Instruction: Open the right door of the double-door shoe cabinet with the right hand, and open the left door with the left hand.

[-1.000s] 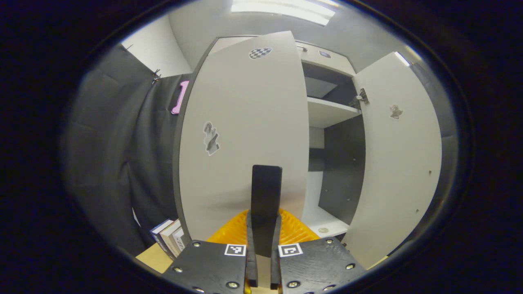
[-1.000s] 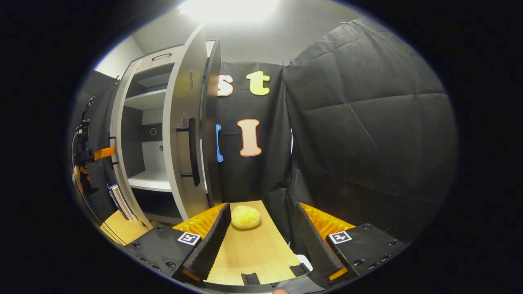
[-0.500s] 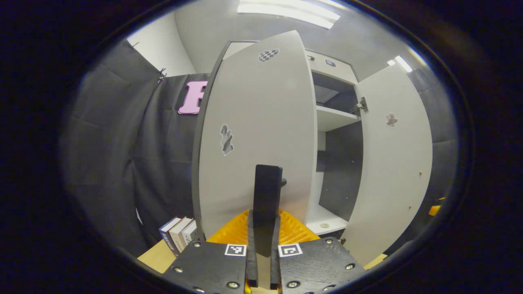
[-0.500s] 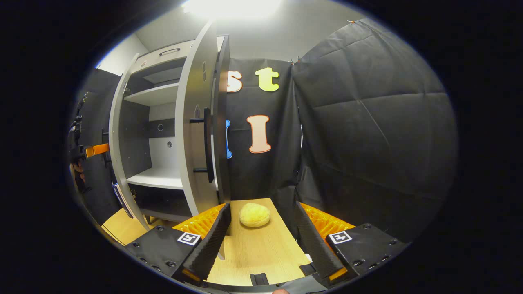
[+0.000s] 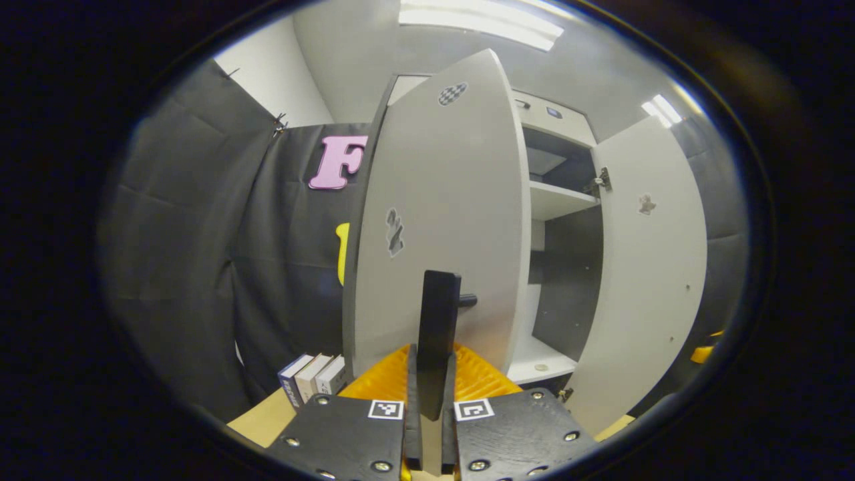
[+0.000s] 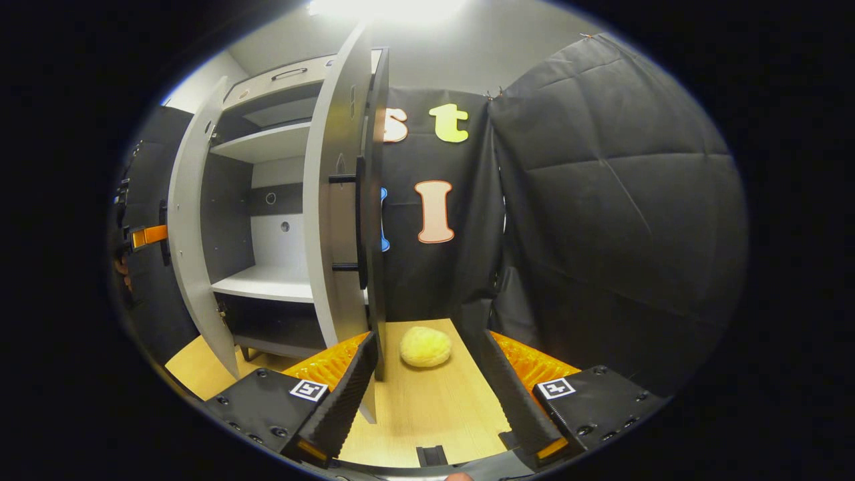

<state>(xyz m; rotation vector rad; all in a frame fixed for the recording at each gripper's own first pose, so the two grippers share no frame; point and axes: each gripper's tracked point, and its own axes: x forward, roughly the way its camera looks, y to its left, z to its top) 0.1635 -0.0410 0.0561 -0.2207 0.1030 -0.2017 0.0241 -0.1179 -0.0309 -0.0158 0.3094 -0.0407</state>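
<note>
The shoe cabinet (image 5: 558, 200) stands with both pale grey doors swung out. In the left gripper view, my left gripper (image 5: 431, 374) is shut on the black bar handle (image 5: 439, 314) of the left door (image 5: 441, 200). The right door (image 5: 651, 267) stands wide open at the right. In the right gripper view, my right gripper (image 6: 424, 341) is open with nothing between its fingers. It sits just in front of the right door (image 6: 337, 200), which I see nearly edge-on with its black handle (image 6: 361, 220). The left door (image 6: 187, 254) and left gripper (image 6: 148, 235) show far left.
A yellow spongy ball (image 6: 425, 346) lies on the wooden table (image 6: 427, 421) beyond the right gripper's fingers. A few books (image 5: 314, 377) stand by the cabinet's left foot. Black cloth walls close in on both sides. White shelves (image 6: 267, 284) inside the cabinet are bare.
The left door has swung further out with my left gripper holding its handle. The right gripper stays open; its view has shifted so the right door looks more edge-on and nearer the middle.
</note>
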